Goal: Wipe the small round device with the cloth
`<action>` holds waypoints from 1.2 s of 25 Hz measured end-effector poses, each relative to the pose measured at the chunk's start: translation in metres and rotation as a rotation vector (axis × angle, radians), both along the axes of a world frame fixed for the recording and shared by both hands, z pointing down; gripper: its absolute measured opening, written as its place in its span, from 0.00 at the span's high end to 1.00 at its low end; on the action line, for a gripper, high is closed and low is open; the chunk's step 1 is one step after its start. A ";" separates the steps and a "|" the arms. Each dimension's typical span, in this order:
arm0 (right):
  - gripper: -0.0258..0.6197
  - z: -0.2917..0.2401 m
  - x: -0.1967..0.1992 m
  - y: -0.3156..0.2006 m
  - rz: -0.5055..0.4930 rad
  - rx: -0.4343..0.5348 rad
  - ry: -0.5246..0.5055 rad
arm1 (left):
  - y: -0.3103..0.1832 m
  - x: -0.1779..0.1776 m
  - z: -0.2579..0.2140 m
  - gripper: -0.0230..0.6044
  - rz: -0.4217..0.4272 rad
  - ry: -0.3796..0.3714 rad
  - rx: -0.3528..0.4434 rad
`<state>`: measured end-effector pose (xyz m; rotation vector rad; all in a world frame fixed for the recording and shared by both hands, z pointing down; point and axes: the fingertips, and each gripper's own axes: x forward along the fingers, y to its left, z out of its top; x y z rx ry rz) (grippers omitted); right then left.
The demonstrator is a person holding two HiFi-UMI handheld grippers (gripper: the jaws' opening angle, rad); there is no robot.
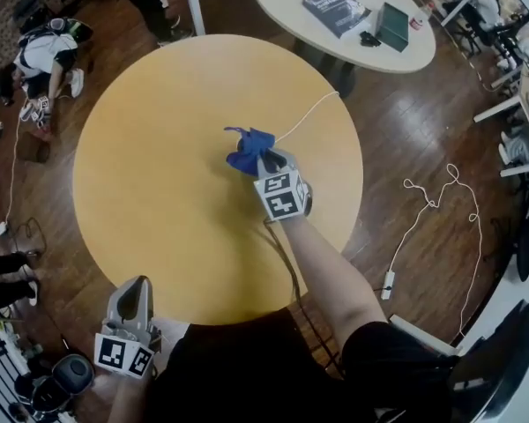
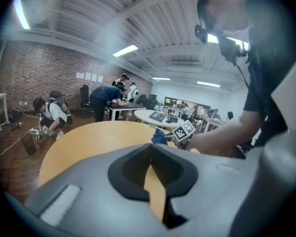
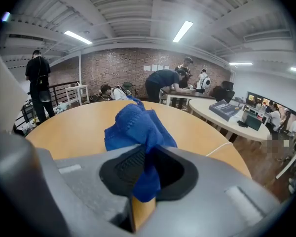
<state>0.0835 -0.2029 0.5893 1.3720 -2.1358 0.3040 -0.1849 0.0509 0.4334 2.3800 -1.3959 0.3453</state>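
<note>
Left gripper [image 1: 140,284] is hanging at the desk's [image 1: 159,174] near-left edge, arm tucked low, fingers [image 2: 89,186] closed on nothing, likely parked out of the way. Right gripper [image 1: 266,160], forearm reaching out to mid-desk, is clenching the blue cloth [image 1: 249,148] and pressing it down. The small round device isn't showing; it is probably lying under the cloth, where the white cable [image 1: 309,113] is ending.

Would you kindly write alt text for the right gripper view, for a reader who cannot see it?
The right gripper is shut on a blue cloth, which bunches up in front of it over a round wooden table. A white cable lies on the table at right; behind are people in a brick-walled room.
</note>
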 end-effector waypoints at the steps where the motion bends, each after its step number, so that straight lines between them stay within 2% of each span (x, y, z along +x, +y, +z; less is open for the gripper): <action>1: 0.87 0.004 0.002 0.002 0.001 -0.015 0.003 | 0.000 0.002 0.000 0.96 0.006 0.000 0.001; 6: 0.87 0.034 0.009 0.014 -0.031 -0.104 0.016 | -0.002 0.015 0.003 0.96 0.022 0.001 0.009; 10: 0.87 0.048 0.007 0.020 0.051 -0.145 -0.111 | -0.002 0.014 -0.002 0.96 0.035 -0.021 0.012; 12: 0.87 0.043 0.019 0.020 0.099 -0.117 -0.125 | -0.002 0.017 -0.003 0.96 0.040 -0.024 0.016; 15: 0.87 0.012 0.031 0.010 0.125 0.021 -0.096 | -0.002 0.018 -0.002 0.96 0.038 -0.020 0.018; 17: 0.87 -0.019 0.027 0.002 0.102 0.129 -0.062 | -0.003 0.017 -0.002 0.96 0.032 -0.015 0.020; 19: 0.87 -0.039 0.020 -0.005 0.052 0.195 -0.014 | -0.003 0.016 -0.001 0.96 0.026 -0.010 0.022; 23: 0.87 -0.036 -0.003 -0.014 -0.071 0.177 0.098 | -0.002 0.016 0.001 0.96 0.014 -0.010 0.023; 30: 0.87 -0.030 -0.026 -0.011 -0.148 0.189 0.179 | 0.000 0.007 0.003 0.96 -0.008 -0.007 0.008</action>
